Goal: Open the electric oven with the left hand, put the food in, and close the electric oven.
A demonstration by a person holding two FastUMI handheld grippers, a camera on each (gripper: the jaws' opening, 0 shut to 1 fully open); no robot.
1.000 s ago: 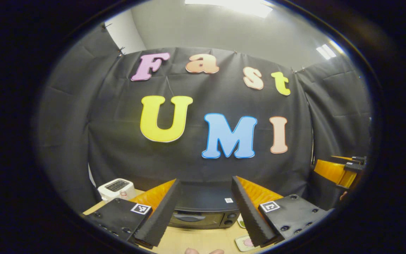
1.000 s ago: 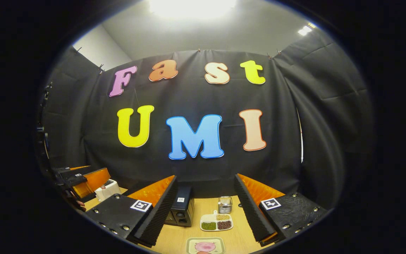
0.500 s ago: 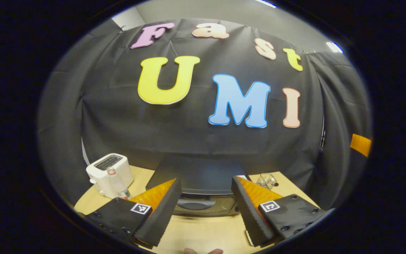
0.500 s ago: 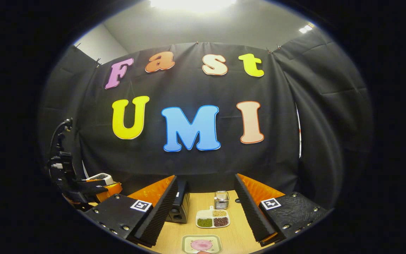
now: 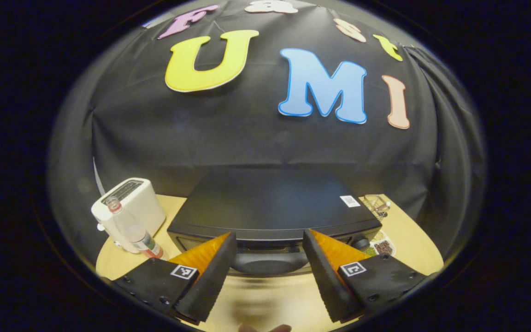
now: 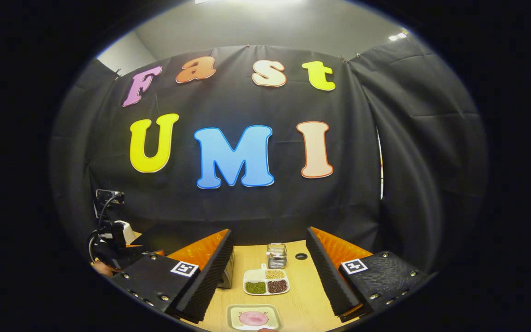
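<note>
In the left gripper view, a white toaster (image 5: 129, 207) stood at the left edge of the wooden bench (image 5: 413, 240), with a clear plastic bottle (image 5: 132, 229) just in front of it; its label was too small to read. To the right, at the back of the bench against the black cloth wall (image 5: 247, 133), sat the black electric oven (image 5: 272, 207), its door shut and its dark handle (image 5: 270, 262) facing forward. A small white code sticker (image 5: 350, 201) lay on the oven's top near the right rear corner; nothing on it could be read. The left gripper (image 5: 269, 276) was spread wide and held nothing, its two fingers standing either side of the handle, apart from it. Each finger carried a square black-and-white marker. Right of the oven, near the bench's right edge, were a divided dish of beans (image 5: 380, 246) and a clear glass holder (image 5: 376, 204).

In the right gripper view, the left gripper (image 6: 118, 249) showed at far left by the oven (image 6: 173, 235). The right gripper (image 6: 270, 281) was likewise wide and empty, hovering above the bench (image 6: 302, 304). Between its fingers lay the divided dish (image 6: 266, 281), the clear holder (image 6: 276, 256) behind it, and the food (image 6: 253, 317), a pink round piece on a small square plate (image 6: 235, 318), at the bench's front edge.
</note>
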